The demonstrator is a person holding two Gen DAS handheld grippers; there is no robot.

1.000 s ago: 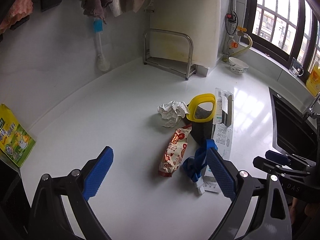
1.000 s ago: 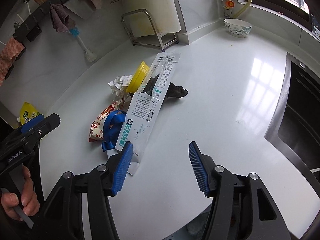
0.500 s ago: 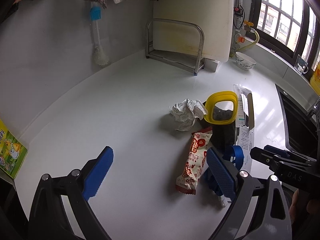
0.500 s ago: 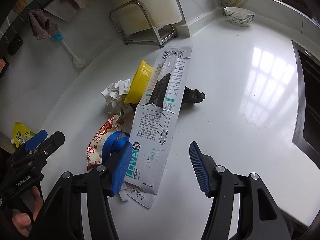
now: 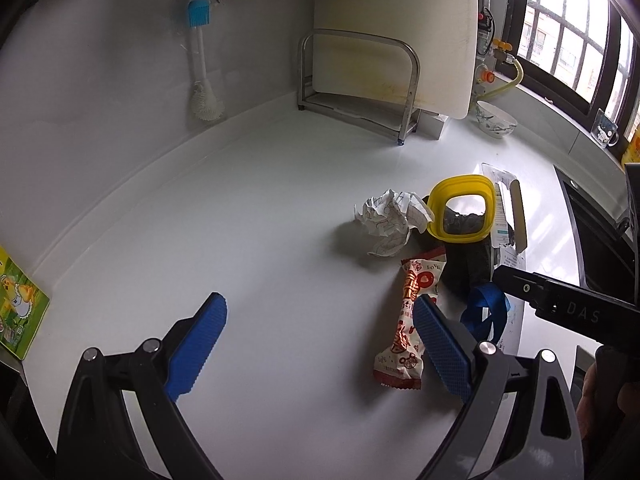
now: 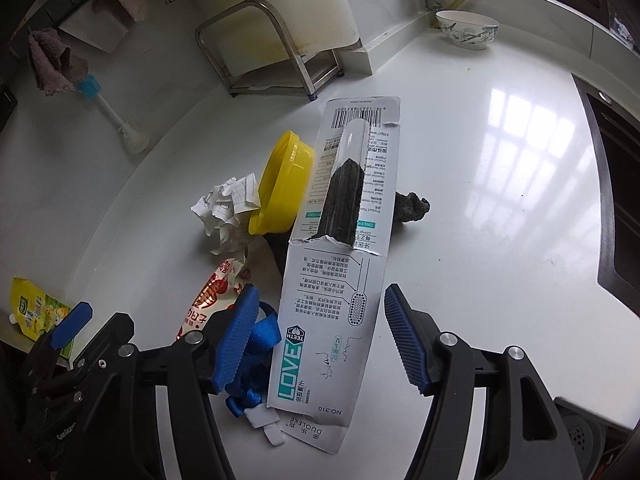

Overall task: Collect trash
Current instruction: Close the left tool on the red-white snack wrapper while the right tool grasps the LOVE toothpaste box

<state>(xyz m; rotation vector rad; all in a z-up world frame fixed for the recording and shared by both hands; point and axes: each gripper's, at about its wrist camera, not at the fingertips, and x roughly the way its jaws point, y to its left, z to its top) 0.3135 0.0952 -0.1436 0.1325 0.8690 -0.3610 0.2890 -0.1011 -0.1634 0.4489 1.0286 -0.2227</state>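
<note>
Two grippers hover over a white counter (image 5: 248, 208), both with jaws spread wide and nothing between them. From the left wrist view, the left gripper (image 5: 320, 344) sits in the lower half of the frame; its right-hand pad overlaps the lower end of a red-and-white snack wrapper (image 5: 412, 320), contact not determinable. Right of the wrapper lies a blue strap (image 5: 486, 312), and above it a yellow ring (image 5: 460, 210) rests against a dark lump, with a crumpled paper ball (image 5: 390, 218) just left of the ring.

From the right wrist view, the right gripper (image 6: 316, 336) occupies the lower centre — a long torn toothbrush package (image 6: 340, 272) runs up the middle of the frame, its lower part lying between the spread pads. At centre left, the paper ball (image 6: 228, 208) touches the yellow ring (image 6: 282, 190); the strap (image 6: 260, 344) sits beside the left pad.

Upper centre: a metal rack (image 6: 276, 56). Upper right: a patterned bowl (image 6: 468, 30).
</note>
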